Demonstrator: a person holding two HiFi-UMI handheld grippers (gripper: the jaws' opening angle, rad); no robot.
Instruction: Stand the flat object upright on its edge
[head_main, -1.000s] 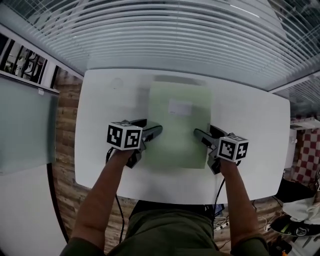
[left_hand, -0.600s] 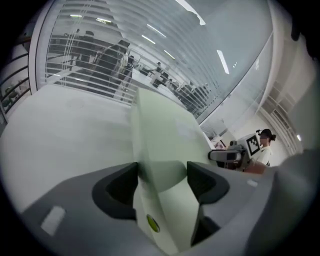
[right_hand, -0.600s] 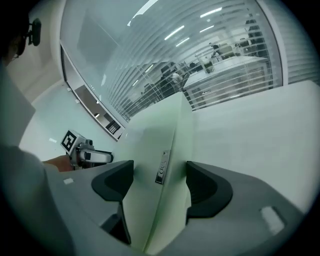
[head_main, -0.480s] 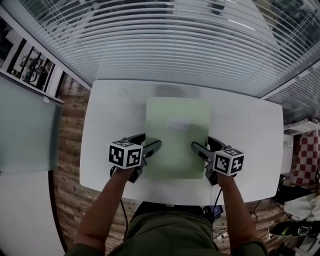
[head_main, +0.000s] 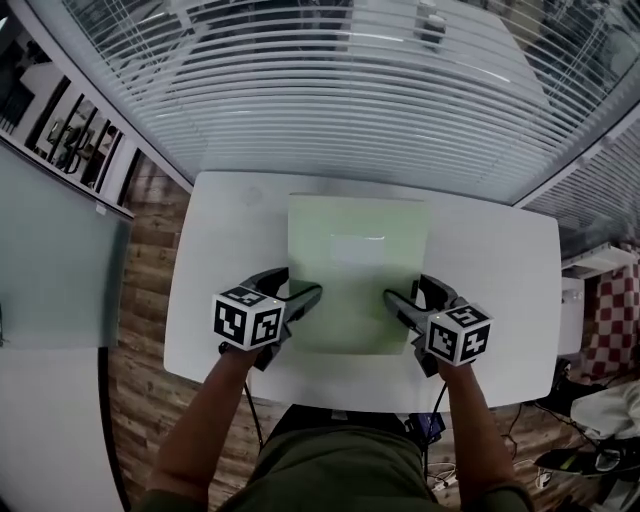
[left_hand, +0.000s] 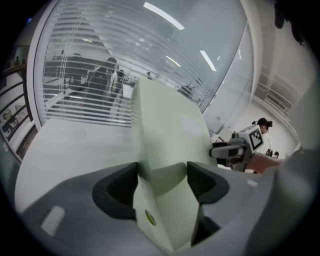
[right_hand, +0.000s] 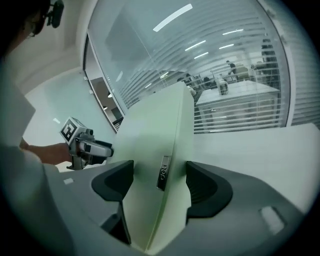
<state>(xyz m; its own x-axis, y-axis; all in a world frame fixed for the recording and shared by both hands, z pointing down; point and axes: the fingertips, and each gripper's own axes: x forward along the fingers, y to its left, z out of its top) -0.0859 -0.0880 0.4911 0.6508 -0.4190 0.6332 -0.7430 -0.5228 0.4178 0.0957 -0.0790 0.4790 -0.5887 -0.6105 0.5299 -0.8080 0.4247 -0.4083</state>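
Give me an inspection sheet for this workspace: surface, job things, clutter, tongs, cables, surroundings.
Surface: white table, one level top.
Job's things: green folder, held at both side edges, tilted up off the table.
Clutter: nothing seen.
Tongs: left tongs and right tongs each shut on the green folder's edge.
Cables: dark cable hanging below the table's near edge.
Surroundings: window blinds ahead, wood floor beside.

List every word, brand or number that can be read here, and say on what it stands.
"deli" (it seems), sideways on the metal tag on the green folder edge.
White label on the folder: nothing readable.
Round sticker on the folder: too small to read.
Left cube and right cube: square patterns, no words.
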